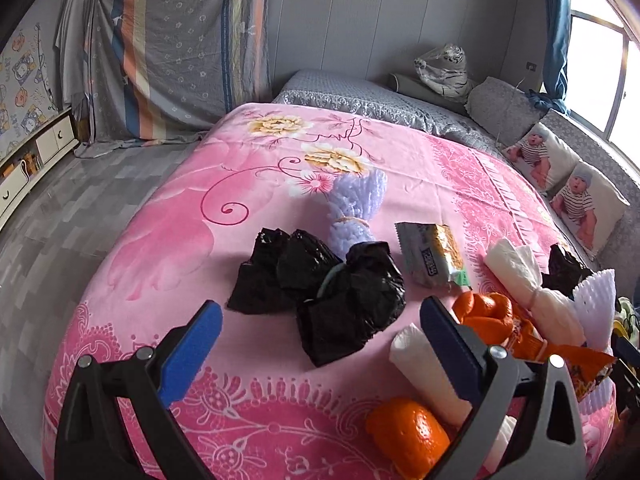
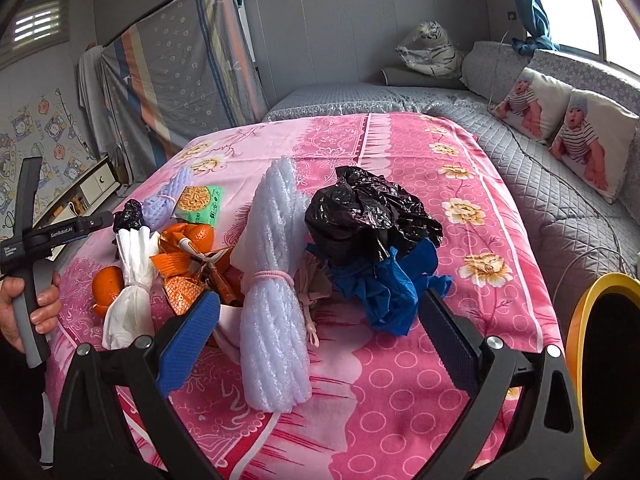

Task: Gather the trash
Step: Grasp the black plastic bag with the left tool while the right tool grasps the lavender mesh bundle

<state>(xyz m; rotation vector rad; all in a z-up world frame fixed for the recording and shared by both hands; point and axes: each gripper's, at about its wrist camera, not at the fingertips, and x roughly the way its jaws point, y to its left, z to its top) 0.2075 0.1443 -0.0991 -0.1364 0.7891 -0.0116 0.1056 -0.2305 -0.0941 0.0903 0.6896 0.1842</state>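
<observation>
Trash lies scattered on a pink flowered cloth [image 1: 160, 240] over a table. In the left wrist view my left gripper [image 1: 320, 320] is open just short of a crumpled black plastic bag [image 1: 332, 292]. Beyond it lie a lilac foam net [image 1: 356, 208] and a snack wrapper [image 1: 432, 252]; orange peel [image 1: 408, 432], white tissue rolls [image 1: 524, 276] and an orange wrapper [image 1: 560, 352] sit to the right. In the right wrist view my right gripper [image 2: 320, 320] is open above a tied white foam net bundle [image 2: 272, 296]. A black bag [image 2: 364, 216] on blue plastic [image 2: 396, 284] lies ahead of its right finger.
A yellow-rimmed bin [image 2: 588, 304] stands off the table's right edge. A grey quilted sofa [image 2: 560, 200] with baby-print cushions [image 2: 592, 140] runs along the right and back. A hand [image 2: 28, 304] holds the left gripper's handle at far left. The floor [image 1: 60, 220] drops away left of the table.
</observation>
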